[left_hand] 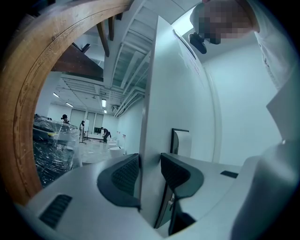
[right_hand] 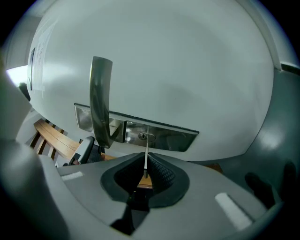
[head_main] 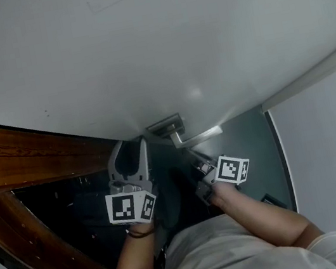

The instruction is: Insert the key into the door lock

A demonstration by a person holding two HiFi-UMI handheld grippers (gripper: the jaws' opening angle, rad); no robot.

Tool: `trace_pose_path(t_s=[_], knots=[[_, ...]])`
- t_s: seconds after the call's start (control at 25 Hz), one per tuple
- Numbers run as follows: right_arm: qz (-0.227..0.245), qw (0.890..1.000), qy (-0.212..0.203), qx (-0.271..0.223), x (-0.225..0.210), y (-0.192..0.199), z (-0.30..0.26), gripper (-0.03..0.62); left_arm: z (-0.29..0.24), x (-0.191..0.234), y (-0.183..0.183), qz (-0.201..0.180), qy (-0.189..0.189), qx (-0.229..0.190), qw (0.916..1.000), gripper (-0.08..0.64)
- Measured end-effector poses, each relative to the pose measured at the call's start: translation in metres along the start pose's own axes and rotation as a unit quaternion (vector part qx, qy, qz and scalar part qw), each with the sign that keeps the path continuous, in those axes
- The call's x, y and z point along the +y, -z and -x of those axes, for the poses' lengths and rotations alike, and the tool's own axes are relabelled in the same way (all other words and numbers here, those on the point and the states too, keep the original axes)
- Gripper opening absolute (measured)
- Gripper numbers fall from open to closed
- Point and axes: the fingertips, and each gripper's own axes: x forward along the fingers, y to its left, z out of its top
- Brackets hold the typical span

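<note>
The white door [head_main: 159, 48] stands ajar, with a silver lever handle [head_main: 189, 138] on a metal lock plate [right_hand: 164, 135]. In the right gripper view the handle [right_hand: 100, 101] hangs left of the keyhole [right_hand: 146, 136]. My right gripper [right_hand: 146, 172] is shut on a thin silver key [right_hand: 146, 157], held edge-on. The key's tip reaches the keyhole; how deep it sits I cannot tell. In the head view this gripper [head_main: 200, 161] is just below the handle. My left gripper [left_hand: 151, 172] is shut on the door's edge [left_hand: 149, 117], and appears at the handle's left [head_main: 130, 155].
A curved wooden frame [left_hand: 28, 93] borders the doorway on the left [head_main: 23, 150]. Beyond it lie a bright room with distant people and a plastic-wrapped stack [left_hand: 51, 145]. A pale wall [head_main: 332, 153] rises right of the door over dark floor [head_main: 253, 141].
</note>
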Motion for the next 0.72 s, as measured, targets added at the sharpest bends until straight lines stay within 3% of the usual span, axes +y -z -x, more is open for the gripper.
trace_pose_path(t_s=[0.44, 0.72], knots=[[-0.004, 1.000, 0.002, -0.004, 0.0069, -0.0033, -0.0008, 0.023, 0.0005, -0.0002, 0.0001, 0.002, 0.000, 0.002, 1.0000, 0.138], [-0.058, 0.997, -0.051, -0.030, 0.0076, -0.0064, -0.0093, 0.023, 0.0017, -0.0013, -0.0007, 0.006, -0.003, -0.003, 1.0000, 0.138]])
